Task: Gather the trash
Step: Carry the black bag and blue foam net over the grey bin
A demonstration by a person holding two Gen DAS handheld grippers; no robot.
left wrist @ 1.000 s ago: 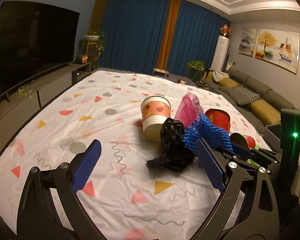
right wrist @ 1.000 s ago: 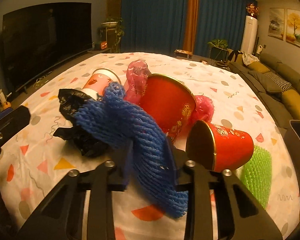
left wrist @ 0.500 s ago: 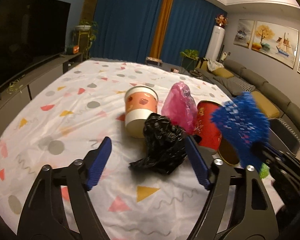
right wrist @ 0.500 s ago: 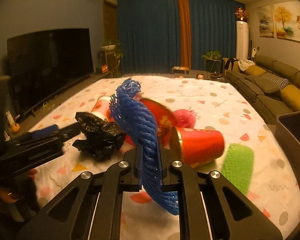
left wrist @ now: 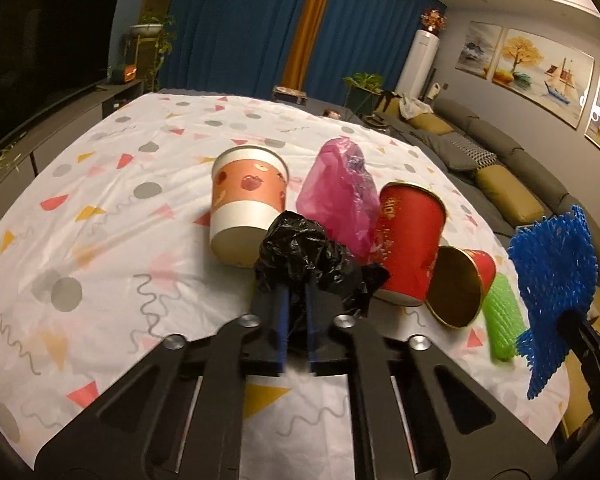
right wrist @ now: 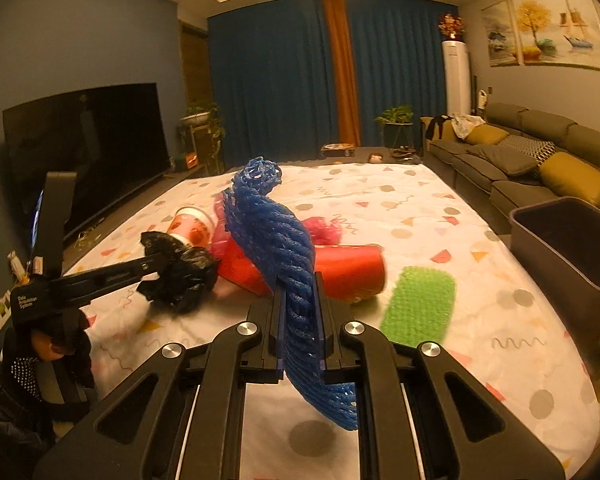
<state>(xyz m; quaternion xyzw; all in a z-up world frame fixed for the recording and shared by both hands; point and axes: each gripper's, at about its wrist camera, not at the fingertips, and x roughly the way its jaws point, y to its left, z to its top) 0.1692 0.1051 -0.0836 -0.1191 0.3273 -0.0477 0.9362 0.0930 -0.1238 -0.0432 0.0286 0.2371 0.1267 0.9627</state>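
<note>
Left gripper (left wrist: pixel 296 334) pinches black bag (left wrist: pixel 312 258); right gripper (right wrist: pixel 300 332) clamps blue net (right wrist: pixel 276 236).

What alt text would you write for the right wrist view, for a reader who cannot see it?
The right gripper is shut on a blue foam net above a patterned white sheet. To its left, the left gripper holds a black bag near red cups, a green net and a dark bin at right.

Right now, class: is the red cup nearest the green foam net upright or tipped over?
Tipped over. The red cup lies on its side on the tablecloth, gold-rimmed mouth facing the camera, beside the green foam net.
</note>
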